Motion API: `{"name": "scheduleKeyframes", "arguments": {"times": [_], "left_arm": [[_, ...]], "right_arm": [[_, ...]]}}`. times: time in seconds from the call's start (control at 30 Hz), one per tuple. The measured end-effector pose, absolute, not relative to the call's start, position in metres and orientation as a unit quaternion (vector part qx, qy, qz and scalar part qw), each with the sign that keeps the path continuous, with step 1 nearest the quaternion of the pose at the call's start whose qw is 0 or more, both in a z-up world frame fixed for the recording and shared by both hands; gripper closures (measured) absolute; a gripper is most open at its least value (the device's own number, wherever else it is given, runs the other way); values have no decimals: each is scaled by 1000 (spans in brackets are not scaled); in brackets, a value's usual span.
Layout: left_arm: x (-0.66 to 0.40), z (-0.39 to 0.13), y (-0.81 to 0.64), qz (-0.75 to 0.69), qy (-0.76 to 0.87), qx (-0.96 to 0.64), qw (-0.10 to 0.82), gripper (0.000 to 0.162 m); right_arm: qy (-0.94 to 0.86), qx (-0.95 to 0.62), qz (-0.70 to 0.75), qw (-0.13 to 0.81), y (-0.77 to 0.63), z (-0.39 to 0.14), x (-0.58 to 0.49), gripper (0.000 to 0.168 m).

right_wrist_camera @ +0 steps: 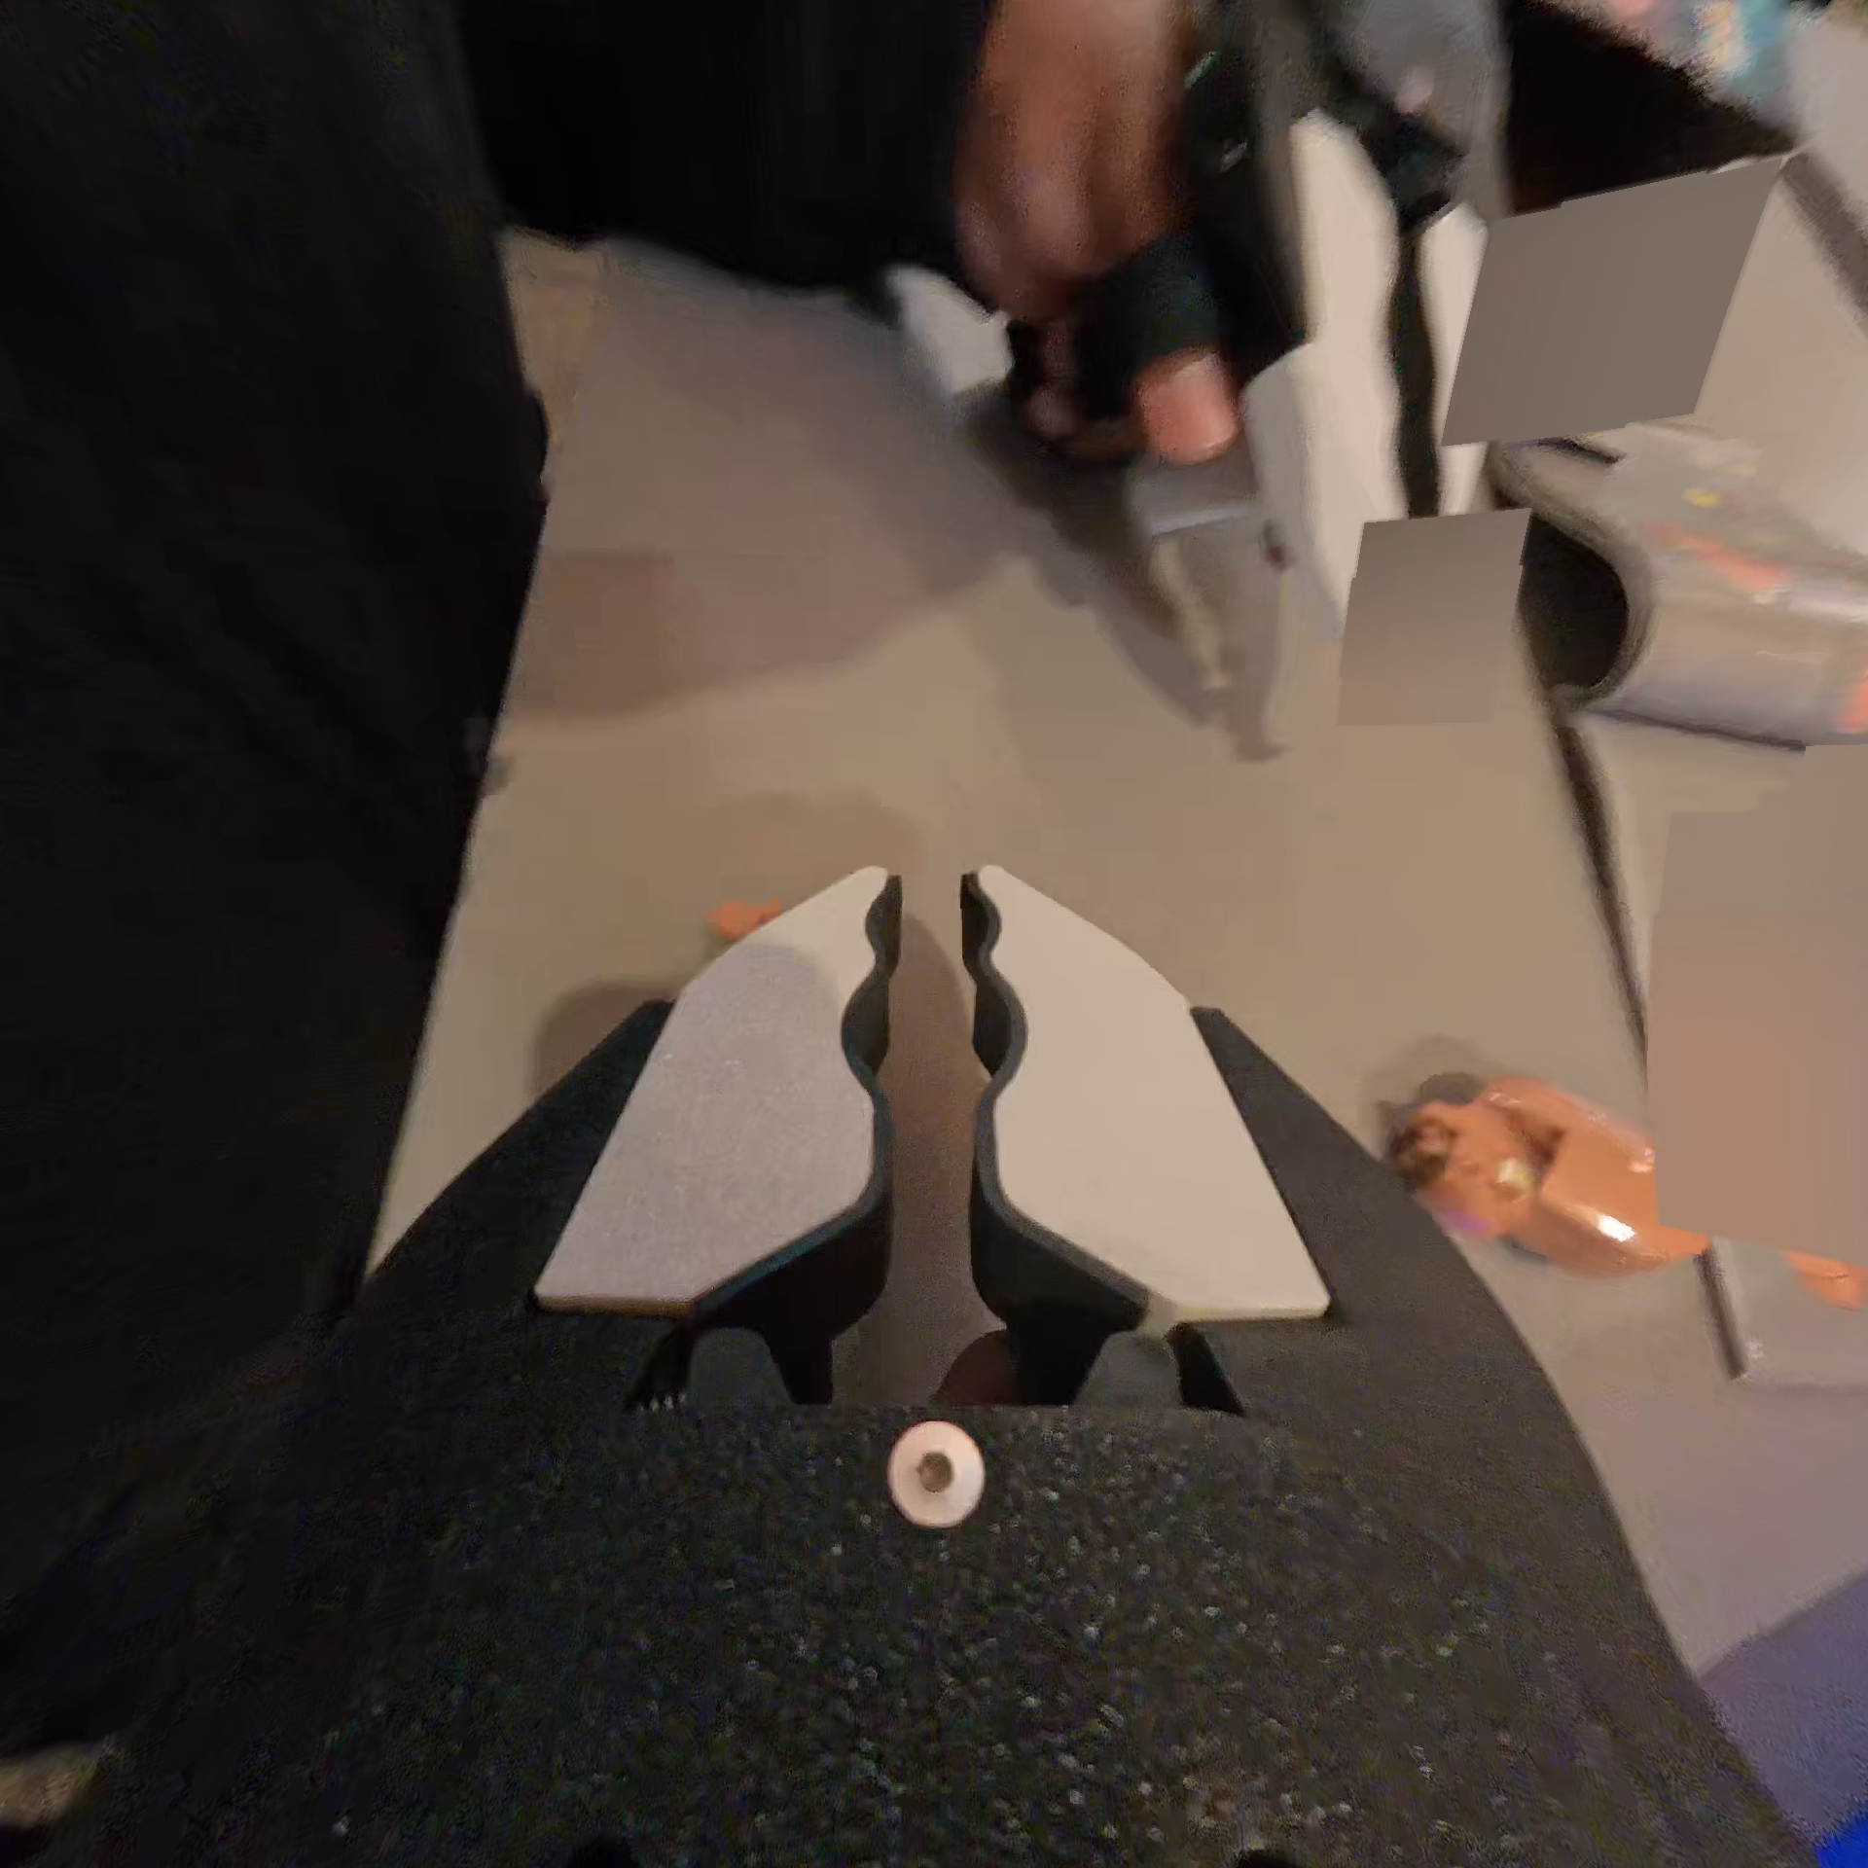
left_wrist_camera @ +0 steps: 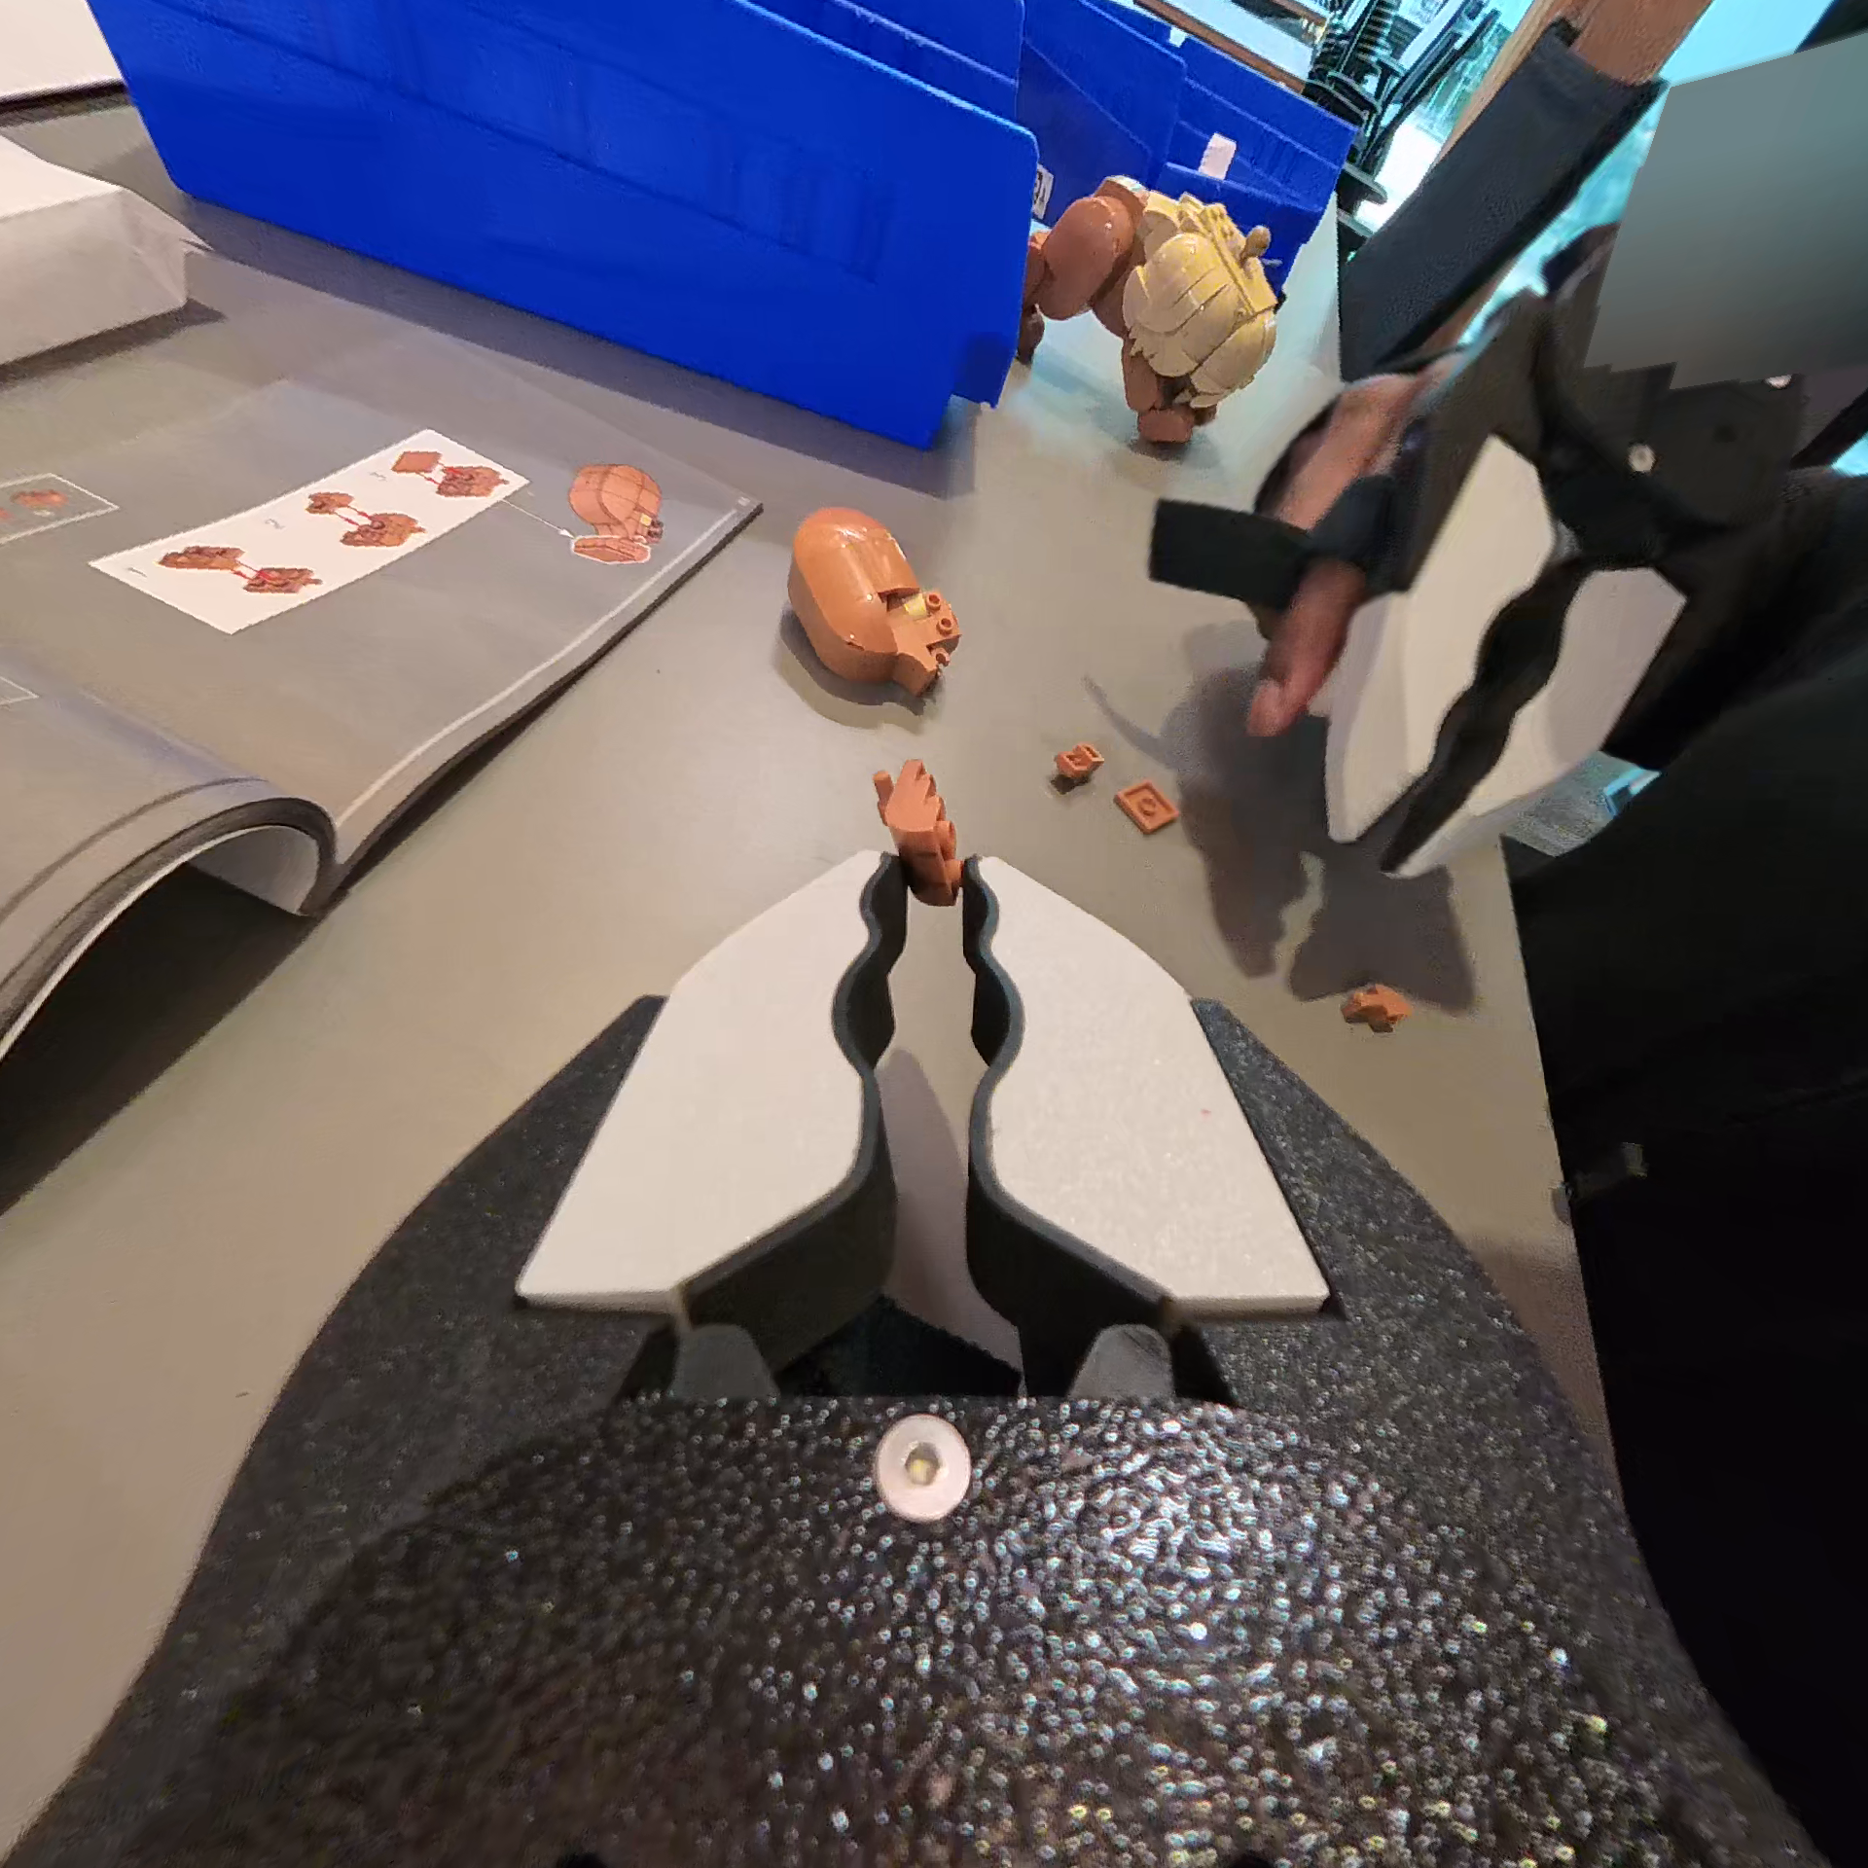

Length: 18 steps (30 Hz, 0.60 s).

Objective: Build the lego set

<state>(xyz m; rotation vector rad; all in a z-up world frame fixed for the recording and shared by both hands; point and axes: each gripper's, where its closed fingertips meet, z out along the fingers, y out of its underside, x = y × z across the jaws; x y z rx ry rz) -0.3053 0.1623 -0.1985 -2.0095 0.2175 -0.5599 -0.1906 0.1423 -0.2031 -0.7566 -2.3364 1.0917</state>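
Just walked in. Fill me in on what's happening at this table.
A person is building a brown lego model with a handheld gripper in each hand. The left gripper pinches a small brown lego assembly at its fingertips, above the grey table. The right gripper holds nothing, its jaws slightly apart. A rounded brown sub-build, loose brown pieces and an open instruction booklet lie nearby.

Grey table (left_wrist_camera: 606, 1011), open instruction booklet (left_wrist_camera: 334, 647), blue bins (left_wrist_camera: 606, 182), rounded brown lego assembly (left_wrist_camera: 869, 601), tan-and-brown lego model (left_wrist_camera: 1183, 293), 3 small loose brown pieces (left_wrist_camera: 1147, 807)
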Motion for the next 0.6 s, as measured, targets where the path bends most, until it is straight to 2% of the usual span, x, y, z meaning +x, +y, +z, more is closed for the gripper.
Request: {"name": "scheduleKeyframes", "arguments": {"times": [0.13,0.33,0.5,0.6], "left_arm": [[-299,-201,160,-238,96,-834,488,151],[-279,-194,156,-273,100,-827,481,151],[-264,-186,148,-275,103,-821,490,151],[-256,-184,142,-270,96,-815,504,151]], "right_arm": [[-857,-328,346,196,135,-218,-162,157],[-768,-505,343,192,133,-226,-169,154],[-737,-561,330,181,123,-233,-171,142],[-729,-583,308,187,123,-238,-171,144]]}}
